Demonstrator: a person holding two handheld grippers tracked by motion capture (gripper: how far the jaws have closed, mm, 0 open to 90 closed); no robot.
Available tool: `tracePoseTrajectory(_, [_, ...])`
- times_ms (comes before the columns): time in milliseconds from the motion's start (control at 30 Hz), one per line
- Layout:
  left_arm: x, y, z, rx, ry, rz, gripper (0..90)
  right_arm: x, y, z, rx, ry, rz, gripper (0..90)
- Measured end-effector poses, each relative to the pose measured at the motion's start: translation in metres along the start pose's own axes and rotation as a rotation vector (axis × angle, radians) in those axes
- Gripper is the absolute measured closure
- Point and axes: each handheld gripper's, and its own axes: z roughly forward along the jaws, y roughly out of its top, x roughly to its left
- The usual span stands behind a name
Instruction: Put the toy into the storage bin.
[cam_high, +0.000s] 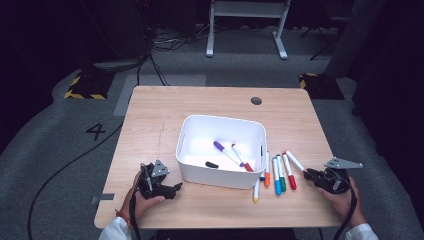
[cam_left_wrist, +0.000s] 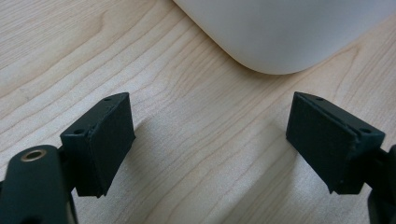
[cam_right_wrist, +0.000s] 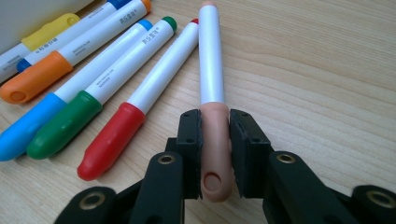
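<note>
Peach-capped marker (cam_right_wrist: 214, 140) is pinched by its cap in the right hand-held gripper (cam_right_wrist: 215, 154), low over the tabletop (cam_high: 150, 115) beside the marker row, likely for transfer into the white bin (cam_high: 220, 177). Left hand-held gripper (cam_left_wrist: 210, 140) is spread, empty, rested near the bin's corner.

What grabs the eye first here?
The white bin at the table's middle, with a few markers inside. Next, the row of markers on the wood to its right, where the right gripper is shut on a peach-capped marker. The left gripper sits open and empty by the bin's near left corner.
</note>
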Motion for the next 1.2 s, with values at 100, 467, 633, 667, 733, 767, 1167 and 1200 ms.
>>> tracePoseTrajectory(100, [0.000,0.000,0.000,0.000,0.000,0.000,15.2,0.000,0.001,0.001,-0.002,0.014,-0.001,75.3])
tracePoseTrajectory(467, [0.000,0.000,0.000,0.000,-0.001,0.000,15.2,0.005,0.008,-0.001,-0.042,0.050,-0.009,75.3])
tracePoseTrajectory(633, [0.000,0.000,0.000,0.000,-0.001,-0.001,15.2,0.009,0.014,-0.005,-0.064,0.065,-0.014,75.3])
tracePoseTrajectory(667, [0.000,0.000,0.000,0.001,-0.001,-0.001,15.2,0.010,0.016,-0.006,-0.072,0.070,-0.016,75.3])
tracePoseTrajectory(733, [0.000,0.000,0.000,0.000,0.000,-0.002,15.2,0.012,0.020,-0.009,-0.085,0.076,-0.027,75.3])
tracePoseTrajectory(767, [0.000,0.000,0.000,0.000,0.000,-0.002,15.2,0.013,0.021,-0.010,-0.092,0.080,-0.028,75.3])
tracePoseTrajectory(1167, [0.000,0.000,0.000,0.000,-0.001,-0.001,15.2,0.026,0.050,-0.030,-0.179,0.120,-0.103,75.3])
tracePoseTrajectory(1200, [0.000,0.000,0.000,0.000,-0.001,-0.001,15.3,0.029,0.056,-0.033,-0.194,0.126,-0.112,75.3])
